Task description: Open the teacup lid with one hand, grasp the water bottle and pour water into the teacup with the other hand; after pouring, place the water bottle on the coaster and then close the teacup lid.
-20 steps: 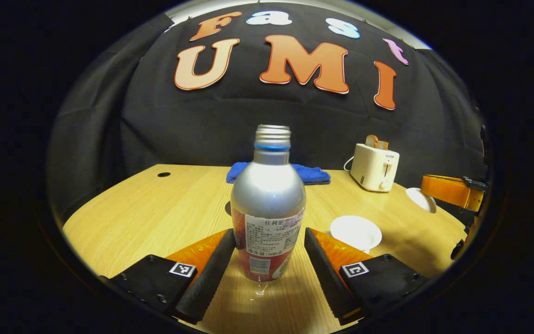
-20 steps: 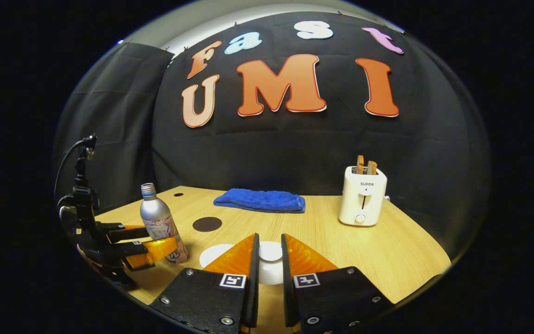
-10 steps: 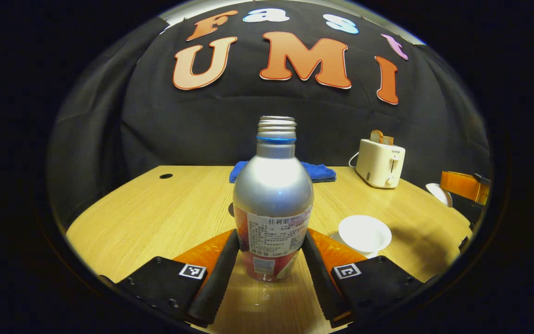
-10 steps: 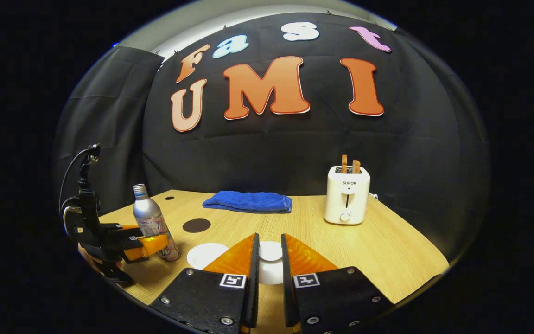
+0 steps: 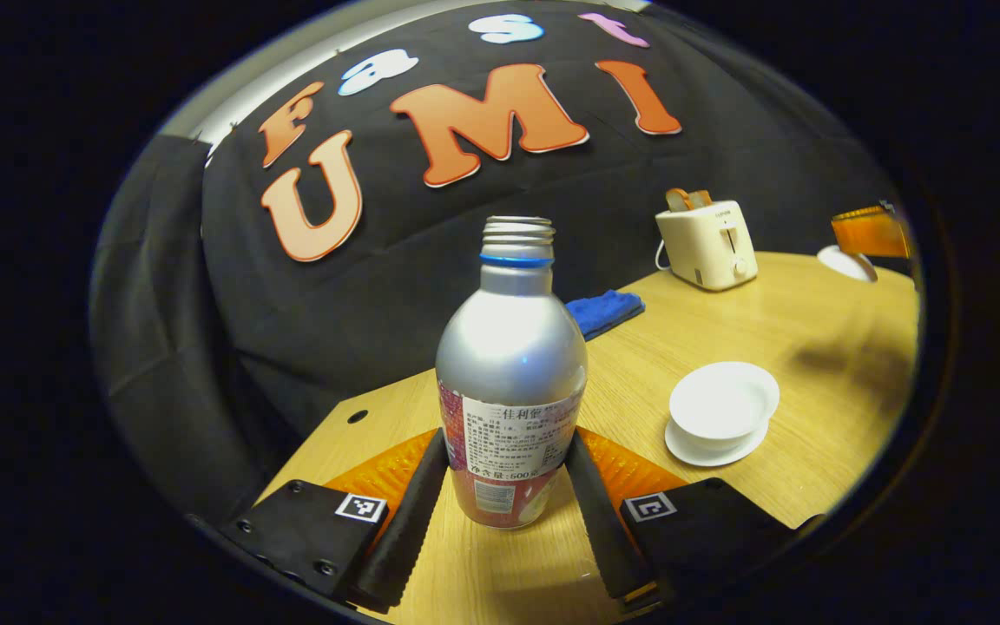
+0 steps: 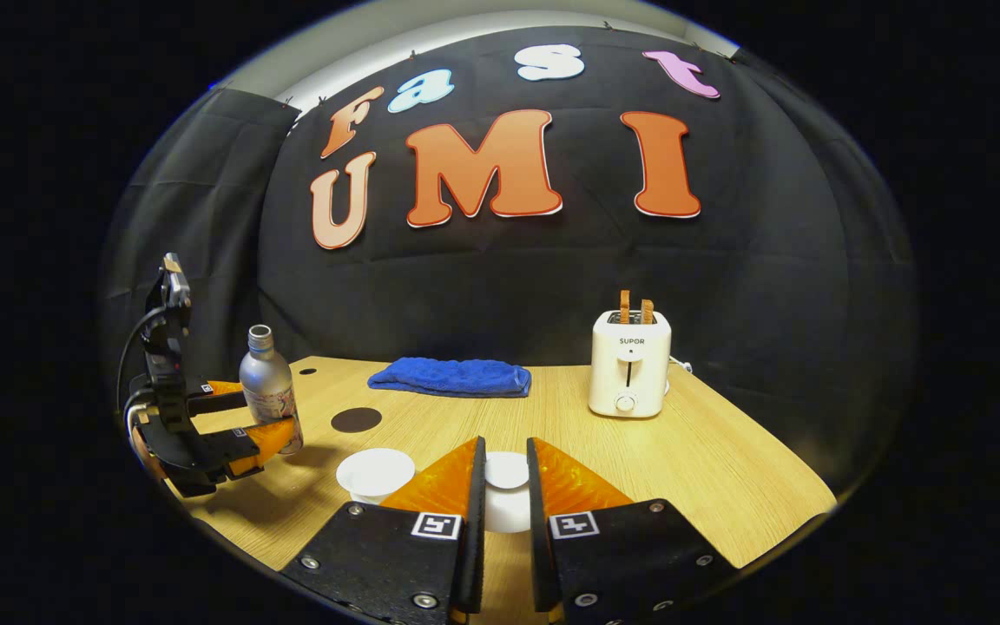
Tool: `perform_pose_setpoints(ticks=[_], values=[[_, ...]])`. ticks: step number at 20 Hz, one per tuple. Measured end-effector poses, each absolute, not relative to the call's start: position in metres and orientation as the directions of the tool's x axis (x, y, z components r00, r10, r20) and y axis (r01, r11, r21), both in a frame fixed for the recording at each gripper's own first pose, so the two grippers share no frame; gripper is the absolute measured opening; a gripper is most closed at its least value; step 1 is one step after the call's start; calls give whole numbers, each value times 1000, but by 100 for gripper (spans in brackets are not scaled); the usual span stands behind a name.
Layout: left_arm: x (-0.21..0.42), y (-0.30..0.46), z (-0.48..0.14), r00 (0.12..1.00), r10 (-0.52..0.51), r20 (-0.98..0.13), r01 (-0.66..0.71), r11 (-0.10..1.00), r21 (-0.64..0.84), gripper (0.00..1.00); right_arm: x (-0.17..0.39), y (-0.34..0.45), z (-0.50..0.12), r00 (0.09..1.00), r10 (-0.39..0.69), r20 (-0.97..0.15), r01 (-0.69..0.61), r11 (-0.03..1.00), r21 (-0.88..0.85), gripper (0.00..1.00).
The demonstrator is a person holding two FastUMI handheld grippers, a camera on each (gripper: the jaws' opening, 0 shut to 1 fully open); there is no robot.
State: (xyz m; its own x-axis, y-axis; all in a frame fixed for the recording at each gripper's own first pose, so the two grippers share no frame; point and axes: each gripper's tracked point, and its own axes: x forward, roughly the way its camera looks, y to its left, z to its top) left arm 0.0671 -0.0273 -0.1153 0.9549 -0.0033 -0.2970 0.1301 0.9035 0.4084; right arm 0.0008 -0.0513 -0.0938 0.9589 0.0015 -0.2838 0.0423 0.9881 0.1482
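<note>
Silver water bottle point(image 5: 510, 365) clamped in left hand-held gripper point(image 5: 504, 469) — right hand-held gripper point(image 6: 505, 486) pinches the teacup lid point(image 6: 506, 473).

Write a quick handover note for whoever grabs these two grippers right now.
Left gripper: shut on the bottle, uncapped, tipped toward the teacup.
Right gripper: shut on the lid, held off the cup.
Teacup open on its saucer; coaster bare behind it.
Done: lid off, bottle grasped.
Left: pour, set bottle on coaster, close lid.
</note>
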Motion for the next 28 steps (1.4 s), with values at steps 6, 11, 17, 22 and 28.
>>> perform_pose_setpoints(ticks=[6,11,17,22,28], values=[[63,-39,-116,955,8,-295,180,775,606,80,-6,-61,-97,958,-14,-285,56,989,139,23],[64,-40,-121,956,19,-294,212,650,730,89,-9,-67,-101,958,-24,-285,68,987,143,23],[66,-37,-124,954,41,-295,239,484,841,84,-12,-76,-104,956,-41,-291,83,987,135,23],[73,-30,-119,955,64,-290,251,352,902,85,-13,-85,-104,956,-52,-287,93,987,132,23],[82,-30,-112,959,70,-276,260,179,949,85,-17,-90,-106,956,-57,-287,97,987,128,23]])
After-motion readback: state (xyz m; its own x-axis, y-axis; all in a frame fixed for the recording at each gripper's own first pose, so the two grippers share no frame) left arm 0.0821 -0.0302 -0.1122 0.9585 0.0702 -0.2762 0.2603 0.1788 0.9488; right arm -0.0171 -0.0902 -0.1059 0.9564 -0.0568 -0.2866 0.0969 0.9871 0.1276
